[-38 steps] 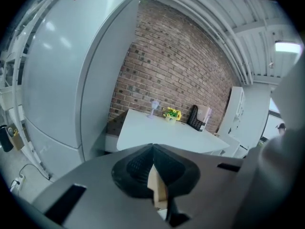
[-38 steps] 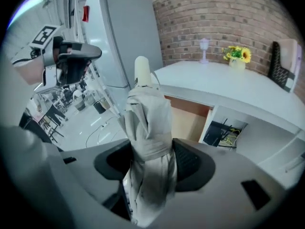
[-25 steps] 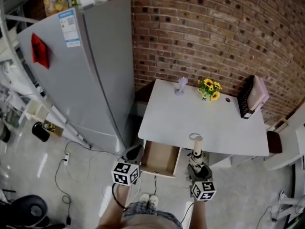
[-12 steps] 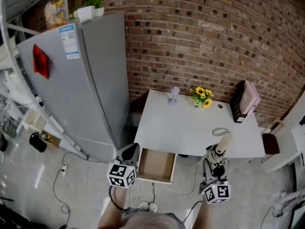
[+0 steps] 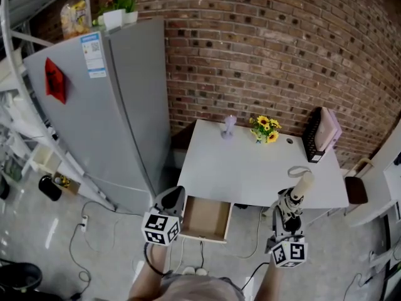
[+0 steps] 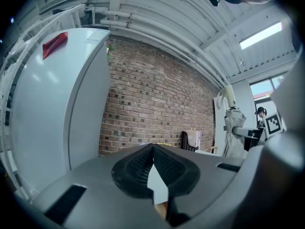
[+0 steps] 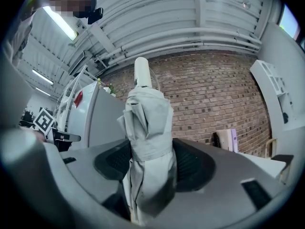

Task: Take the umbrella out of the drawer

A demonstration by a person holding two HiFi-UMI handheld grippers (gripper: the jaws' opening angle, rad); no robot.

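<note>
1. The right gripper (image 5: 292, 204) pinches the folded umbrella (image 5: 301, 187) mid-body, jaws part-spread around the fabric. The handle points up, probably to clear the table (image 5: 250, 168) edge.
2. The umbrella is out of the drawer (image 5: 205, 218), at the drawer's 3 o'clock, over the table's front corner.
3. The drawer is open and looks empty.
4. The left gripper (image 5: 173, 197) has its jaws pressed together on nothing. It's parked at the drawer's 9 o'clock, likely just out of the way.
5. Extraction looks done.

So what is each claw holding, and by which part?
The right claw grips the folded umbrella around its canopy, handle outward. The left claw is shut, empty.
</note>
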